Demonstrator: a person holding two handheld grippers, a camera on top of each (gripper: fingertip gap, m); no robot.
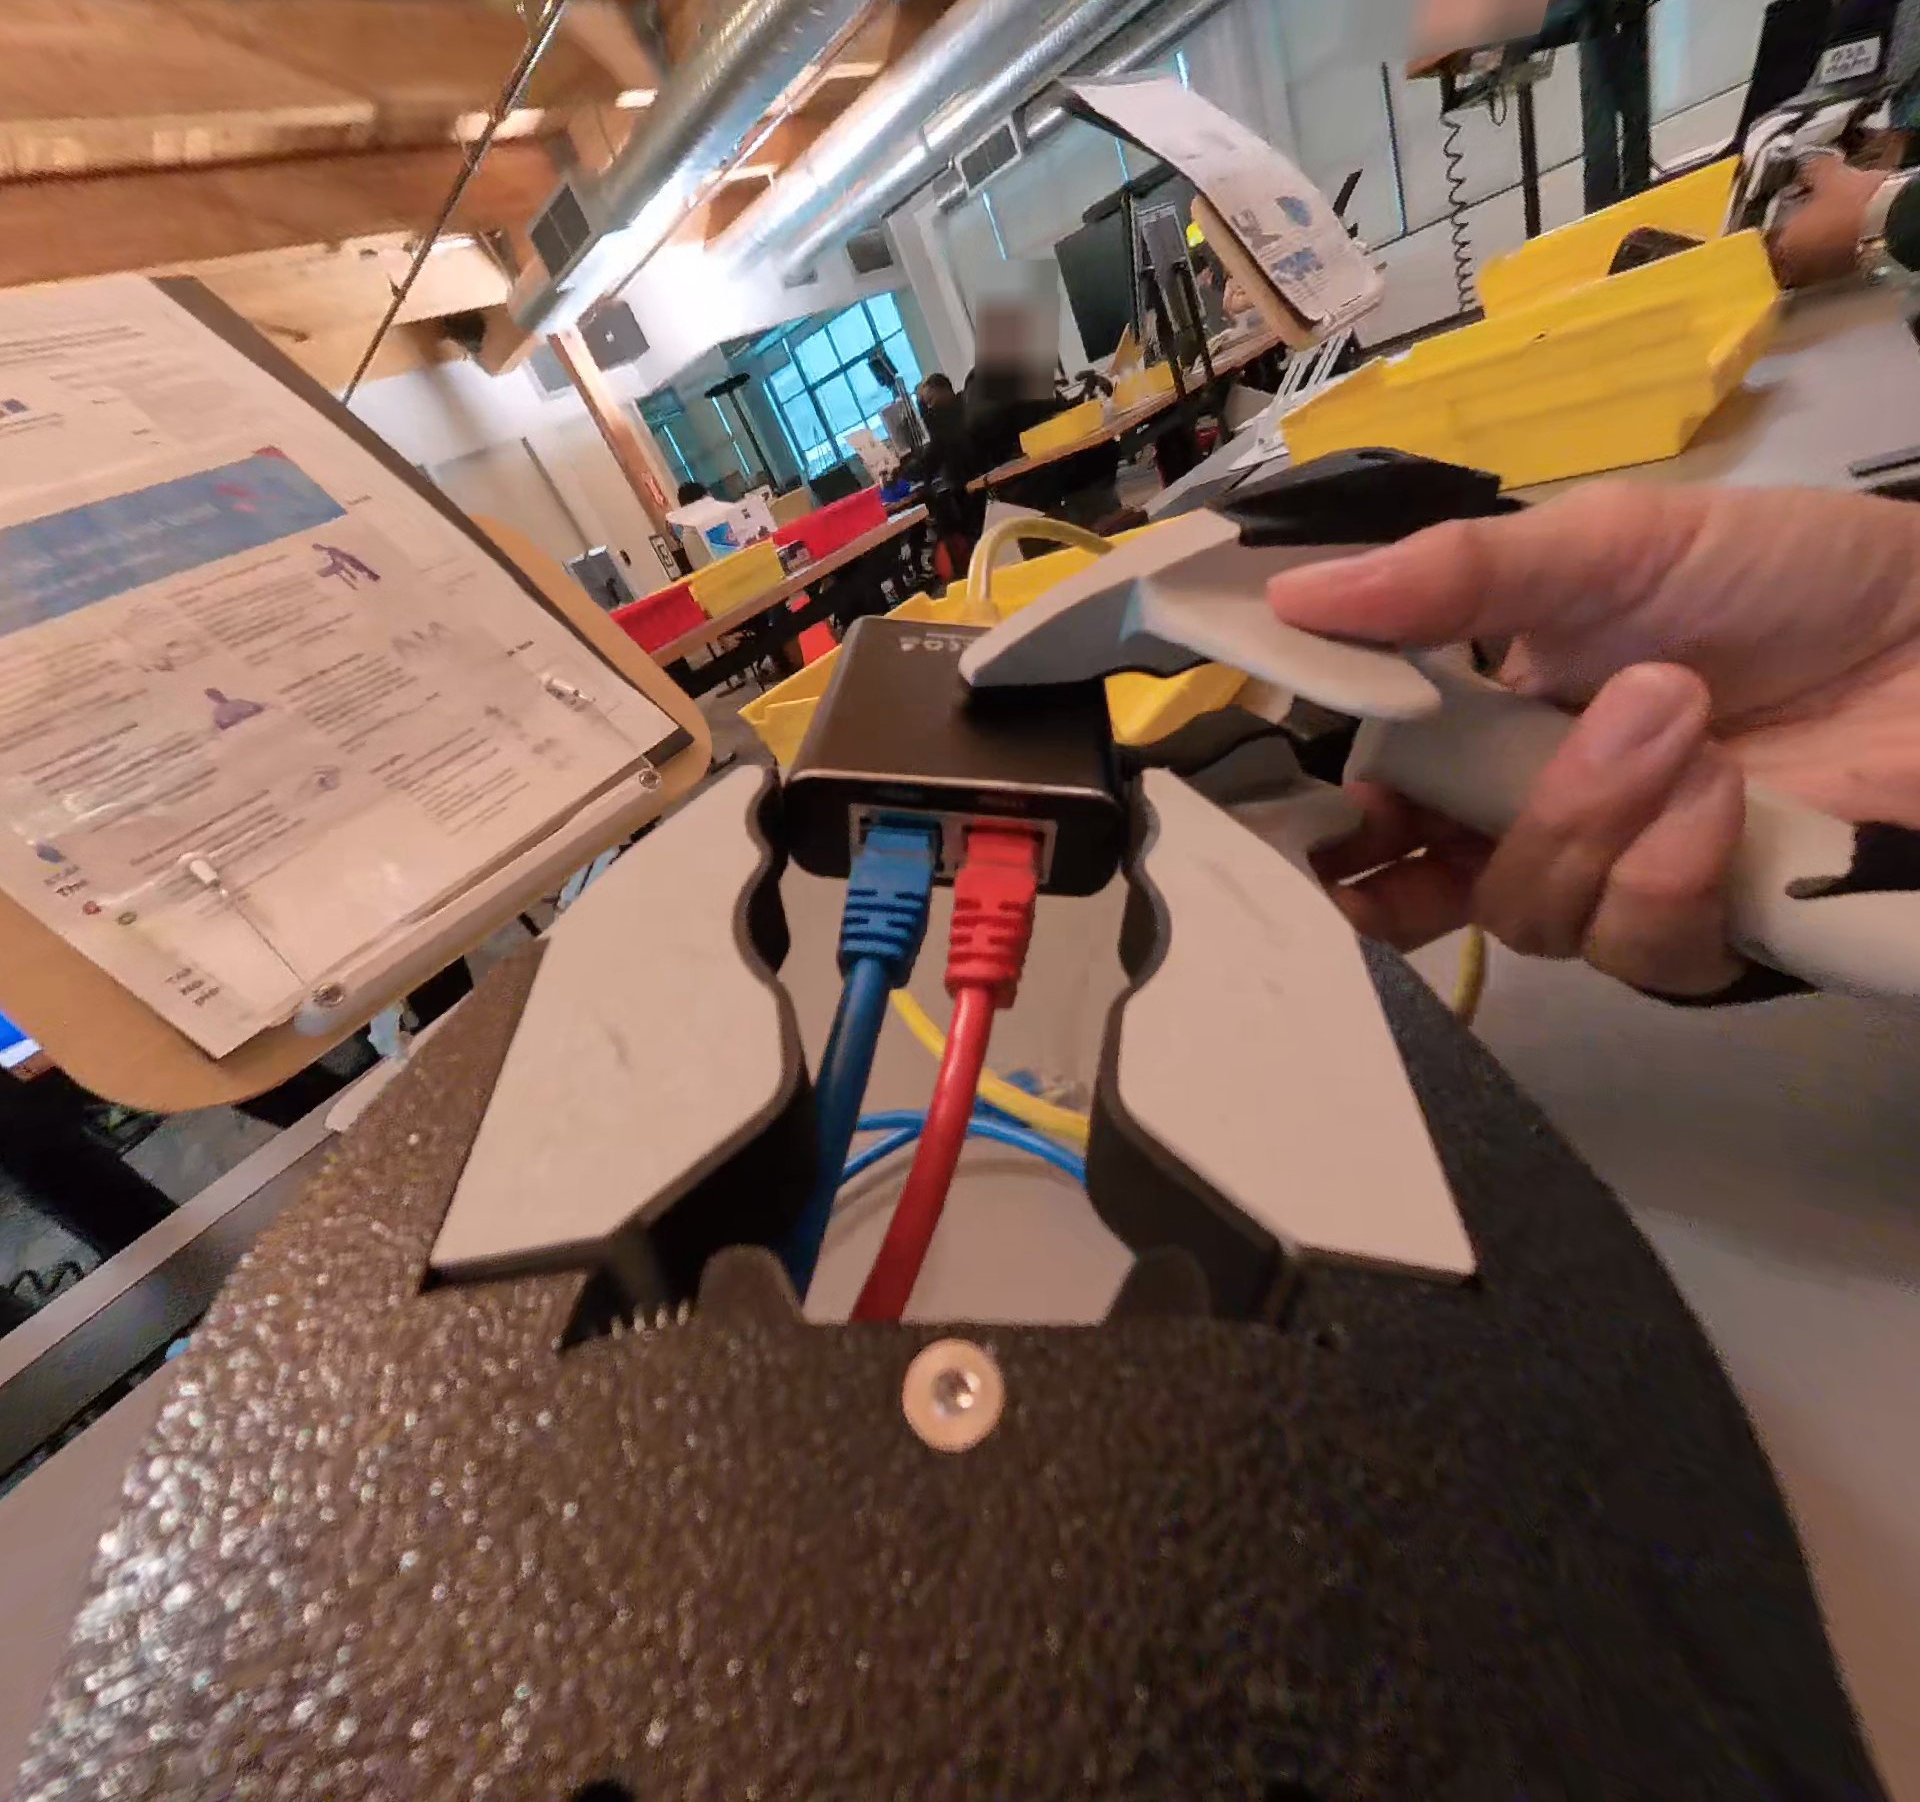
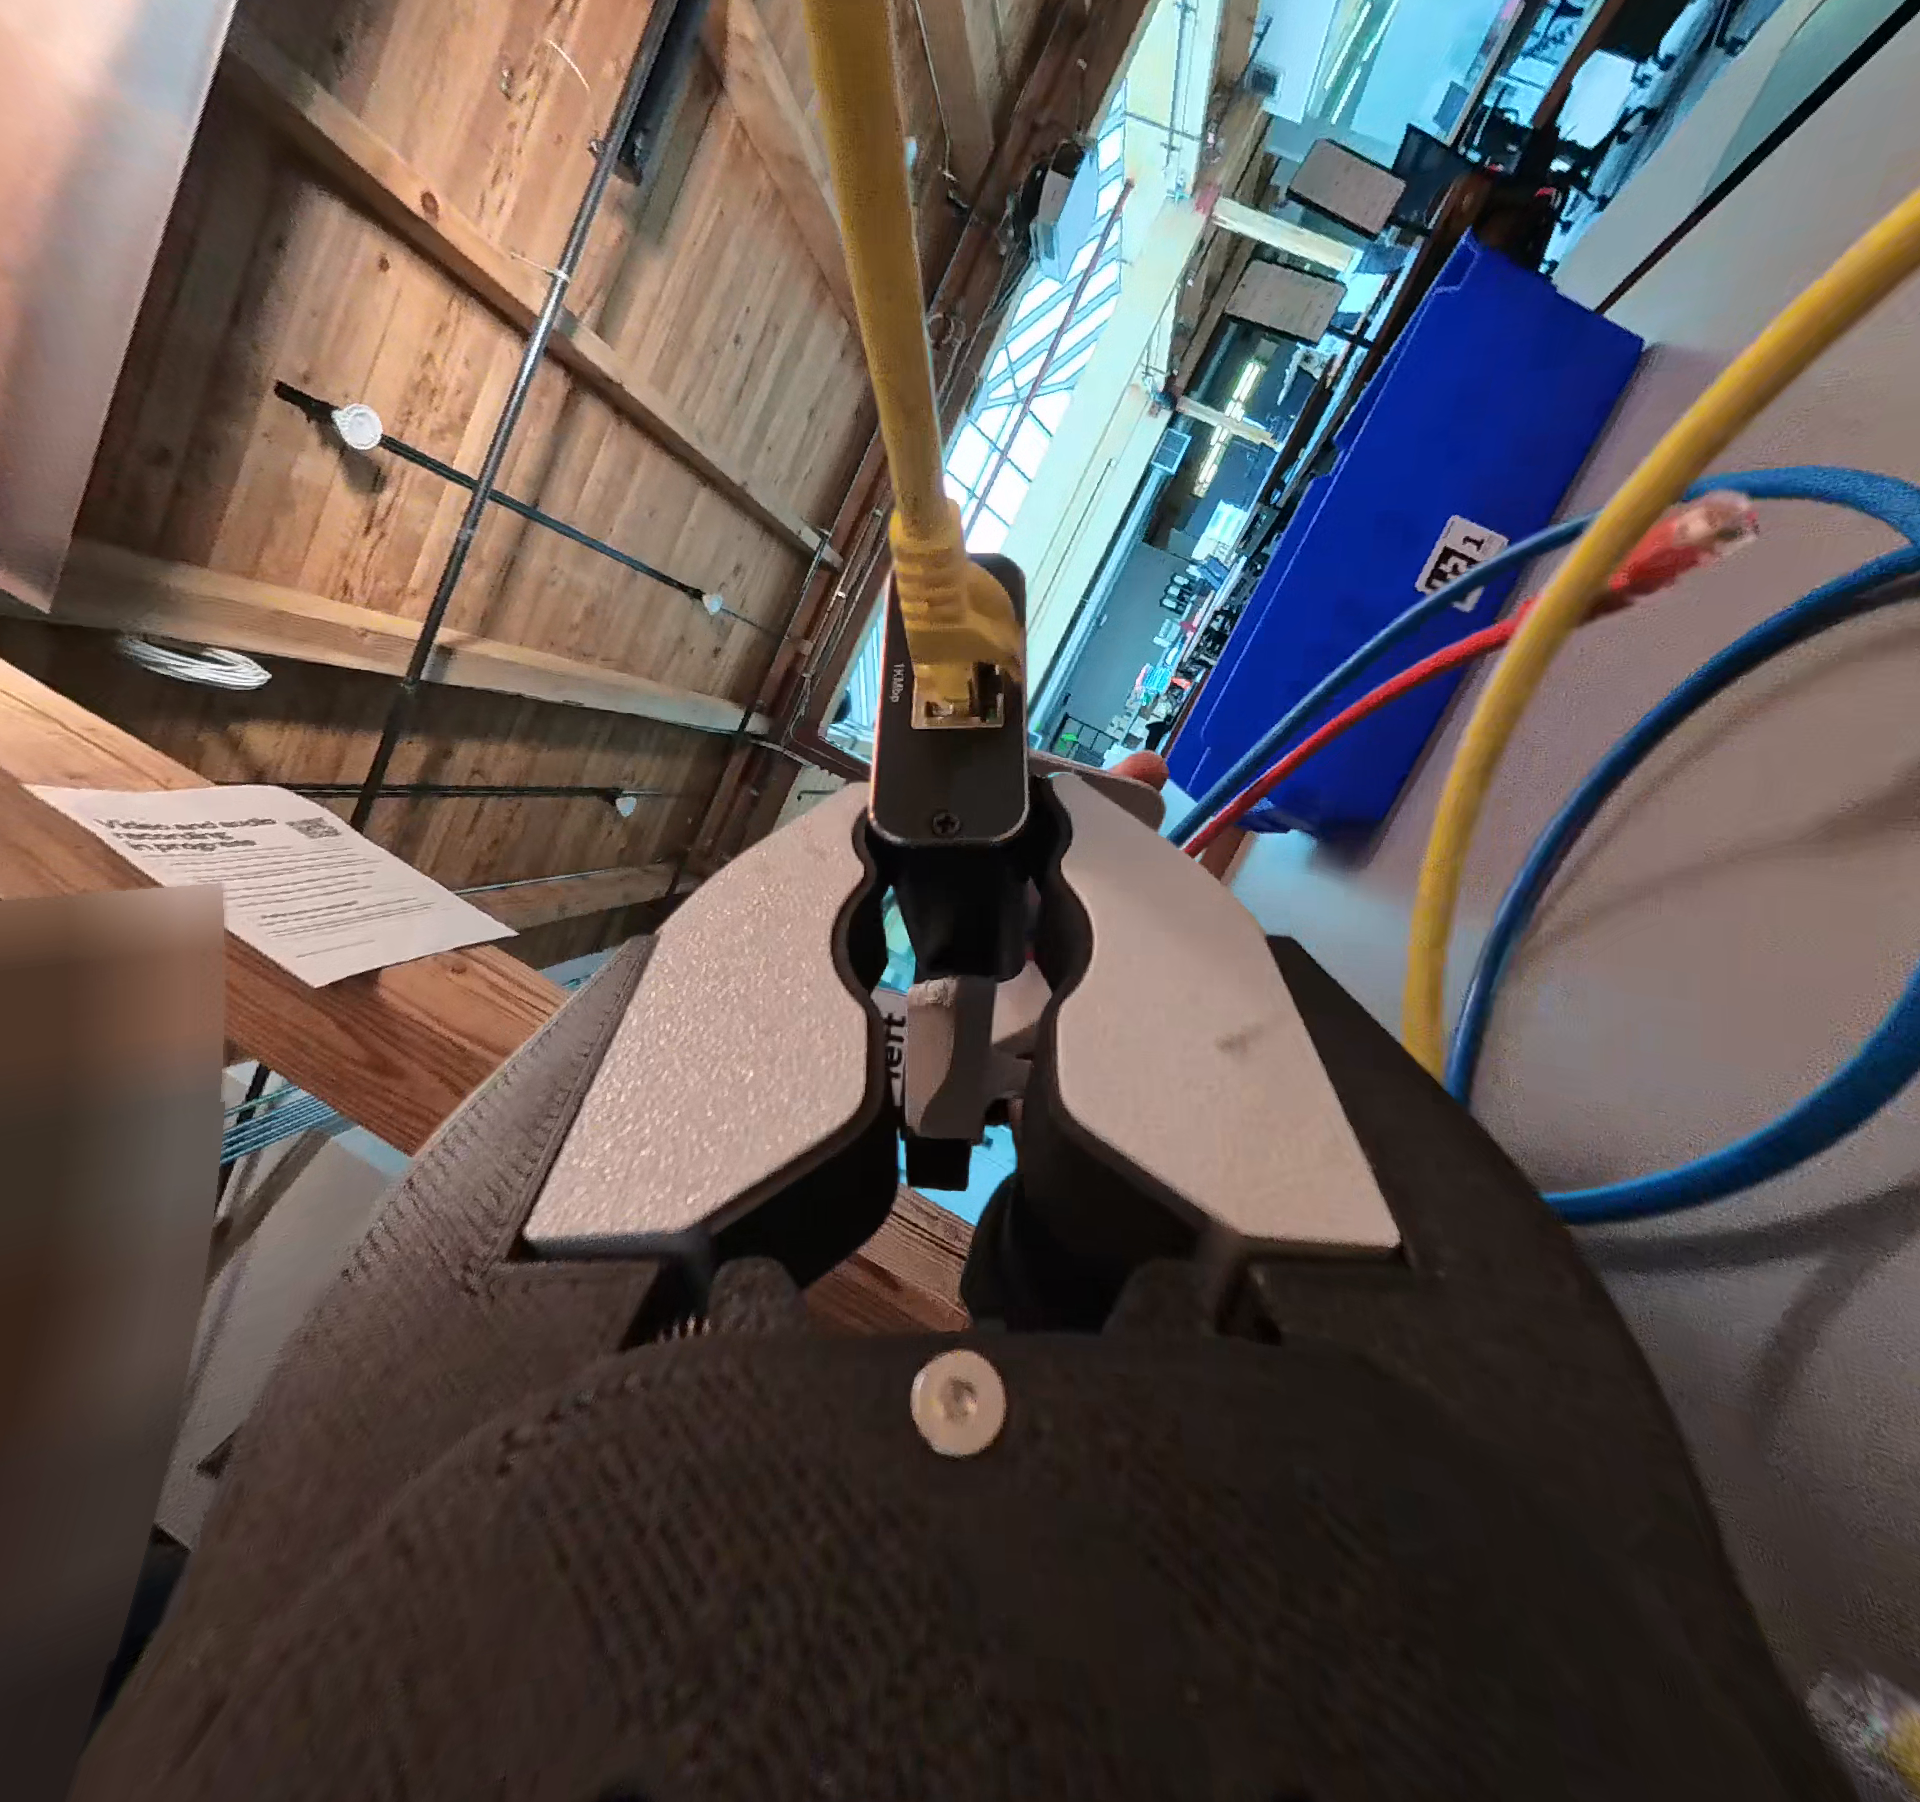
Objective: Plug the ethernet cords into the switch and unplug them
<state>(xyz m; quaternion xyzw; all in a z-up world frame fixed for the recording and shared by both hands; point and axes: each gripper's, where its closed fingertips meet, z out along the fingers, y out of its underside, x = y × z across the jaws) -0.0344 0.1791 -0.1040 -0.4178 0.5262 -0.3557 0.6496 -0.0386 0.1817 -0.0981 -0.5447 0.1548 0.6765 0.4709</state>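
1. The small black metal box with the ports, the switch (image 1: pixel 951 744), is up in the air, not lying on the grey table (image 1: pixel 1714 1181). It is held so the cords can be reached from both ends.
2. The right gripper (image 2: pixel 956 822) has its two grey tongs pinching the switch. In the left wrist view one grey finger lies flat on top of the box. A bare hand (image 1: pixel 1662 713) holds the gripper's handle. I think this grip is there to keep the box from sliding when a cord gets pulled.
3. The left gripper (image 1: pixel 951 817) has its tongs spread wide. They sit on each side of the switch's front end, just beside it. I cannot tell if they touch it.
4. A blue cord with a ribbed plug (image 1: pixel 883 911) and a red cord with a ribbed plug (image 1: pixel 992 921) are both pushed into the front ports, side by side. They run down between the spread tongs.
5. A yellow cord (image 2: pixel 940 599) is plugged into the other end of the switch and goes up and away.
6. Loose loops of cord lie on the table, with a free red plug (image 2: pixel 1688 542) near a blue plastic bin (image 2: pixel 1455 505).
7. All the ports I can see are full, so I guess pulling the plugs out comes next.
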